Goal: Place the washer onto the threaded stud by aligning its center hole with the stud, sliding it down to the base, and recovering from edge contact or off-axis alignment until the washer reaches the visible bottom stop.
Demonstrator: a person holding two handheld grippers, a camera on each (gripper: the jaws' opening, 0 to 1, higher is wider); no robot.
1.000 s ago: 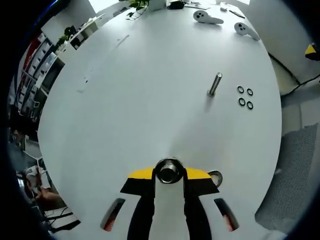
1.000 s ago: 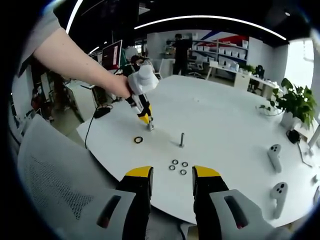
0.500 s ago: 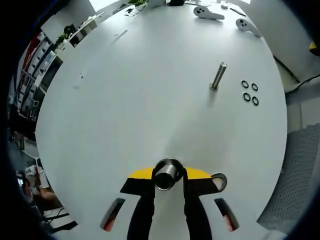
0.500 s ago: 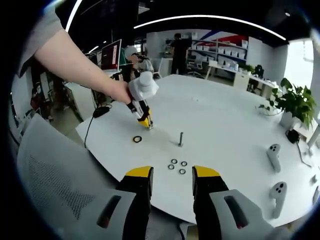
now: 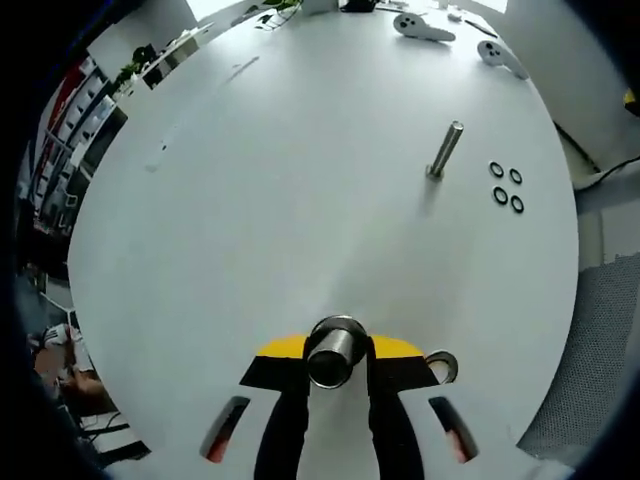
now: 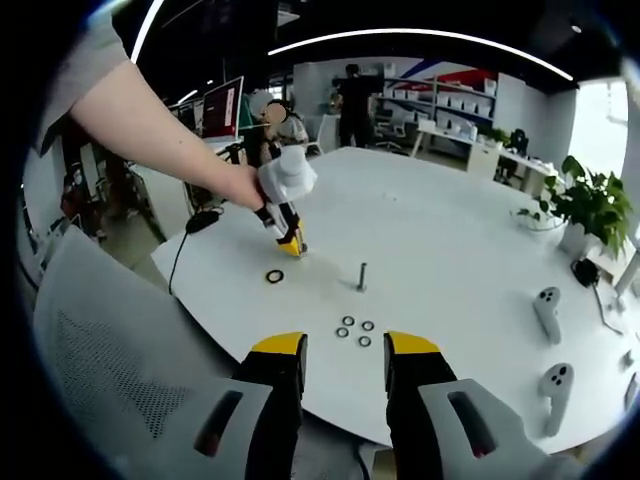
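Observation:
A steel threaded stud (image 5: 445, 150) stands upright on the white table (image 5: 250, 200), with several small dark washers (image 5: 506, 186) just to its right. My left gripper (image 5: 337, 358) is shut on a short steel cylindrical piece (image 5: 334, 350), held a little above the table. A larger ring-shaped washer (image 5: 440, 366) lies flat beside its right jaw. In the right gripper view, a person's hand holds the left gripper (image 6: 291, 240) left of the stud (image 6: 361, 277), with the larger washer (image 6: 274, 276) below it. My right gripper (image 6: 343, 352) hangs open before the table edge, near the small washers (image 6: 354, 332).
Two white hand controllers (image 6: 548, 312) lie at the table's right side. A potted plant (image 6: 590, 205) stands at the back right. A grey mesh chair (image 6: 110, 370) sits close on the left. Desks, shelves and standing people fill the room behind.
My left gripper has risen slightly off the table with the steel piece, which now tilts and shows its side. The right gripper has stayed still.

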